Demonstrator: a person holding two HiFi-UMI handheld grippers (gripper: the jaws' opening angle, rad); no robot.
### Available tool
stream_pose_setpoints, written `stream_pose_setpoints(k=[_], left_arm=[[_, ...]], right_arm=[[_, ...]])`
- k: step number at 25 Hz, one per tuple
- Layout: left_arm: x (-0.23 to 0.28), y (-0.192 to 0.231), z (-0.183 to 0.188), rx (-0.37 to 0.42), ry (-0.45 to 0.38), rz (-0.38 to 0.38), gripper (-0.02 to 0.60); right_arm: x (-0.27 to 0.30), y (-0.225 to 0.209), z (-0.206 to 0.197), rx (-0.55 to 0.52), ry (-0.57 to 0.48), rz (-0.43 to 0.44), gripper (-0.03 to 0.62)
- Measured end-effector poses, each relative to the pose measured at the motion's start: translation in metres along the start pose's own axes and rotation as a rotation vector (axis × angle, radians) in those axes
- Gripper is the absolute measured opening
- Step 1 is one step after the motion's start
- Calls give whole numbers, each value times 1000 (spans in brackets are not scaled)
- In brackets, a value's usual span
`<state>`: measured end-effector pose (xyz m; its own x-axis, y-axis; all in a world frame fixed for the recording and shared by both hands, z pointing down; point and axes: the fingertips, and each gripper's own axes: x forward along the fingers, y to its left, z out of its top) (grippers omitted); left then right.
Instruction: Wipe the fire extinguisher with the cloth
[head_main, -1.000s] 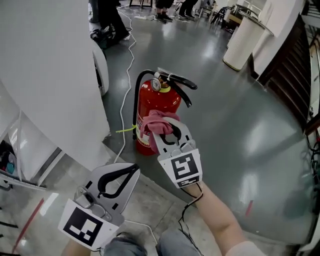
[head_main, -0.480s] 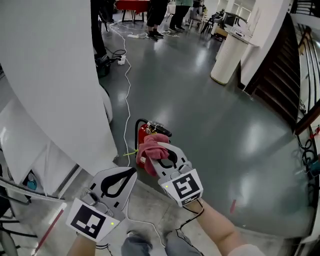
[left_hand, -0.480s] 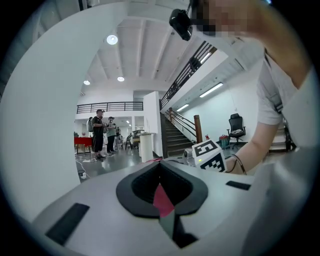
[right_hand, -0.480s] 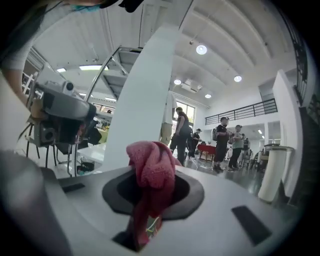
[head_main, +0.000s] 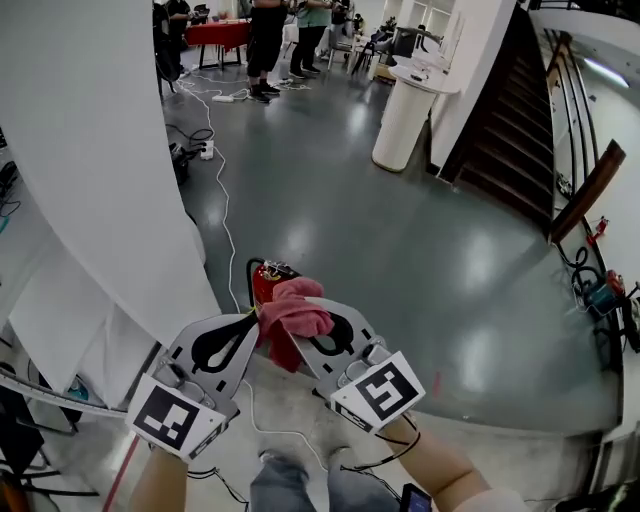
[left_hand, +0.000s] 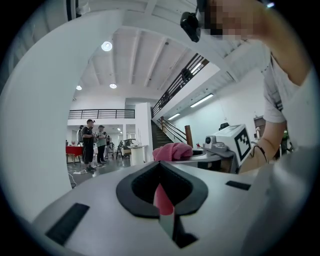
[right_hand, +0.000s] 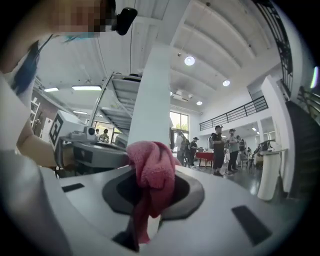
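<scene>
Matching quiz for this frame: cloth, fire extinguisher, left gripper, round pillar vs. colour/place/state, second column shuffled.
1. cloth
2. fire extinguisher
3. left gripper
4. round pillar

A. red, on the floor, partly hidden behind the cloth
B. white, far off beside the staircase
C. pink, clamped in the right gripper
D. jaws together

Pairs: 1-C, 2-A, 3-D, 4-B

Bright, even light comes from round ceiling lamps (left_hand: 106, 46). The glossy floor (head_main: 420, 230) shows pale glare. Both gripper views bend strongly, with black corners; the near parts are blurred.
</scene>
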<state>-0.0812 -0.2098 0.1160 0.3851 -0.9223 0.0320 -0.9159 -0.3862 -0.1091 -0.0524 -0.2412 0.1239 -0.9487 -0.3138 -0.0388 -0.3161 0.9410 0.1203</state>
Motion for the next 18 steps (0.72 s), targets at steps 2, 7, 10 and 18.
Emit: stream_pose_setpoints(k=[2, 7, 10, 18], left_arm=[[-7, -12, 9, 18, -3, -14, 8], [-29, -37, 26, 35, -25, -25, 8], [-45, -49, 36, 47, -36, -20, 8], [-80, -83, 48, 50, -52, -19, 8]], right_arm=[[-16, 14, 14, -5, -17, 2, 77], [-42, 42, 34, -14, -34, 10, 77], [-53, 56, 45, 7, -50, 17, 77], [-90, 89, 59, 29, -68, 7, 75]])
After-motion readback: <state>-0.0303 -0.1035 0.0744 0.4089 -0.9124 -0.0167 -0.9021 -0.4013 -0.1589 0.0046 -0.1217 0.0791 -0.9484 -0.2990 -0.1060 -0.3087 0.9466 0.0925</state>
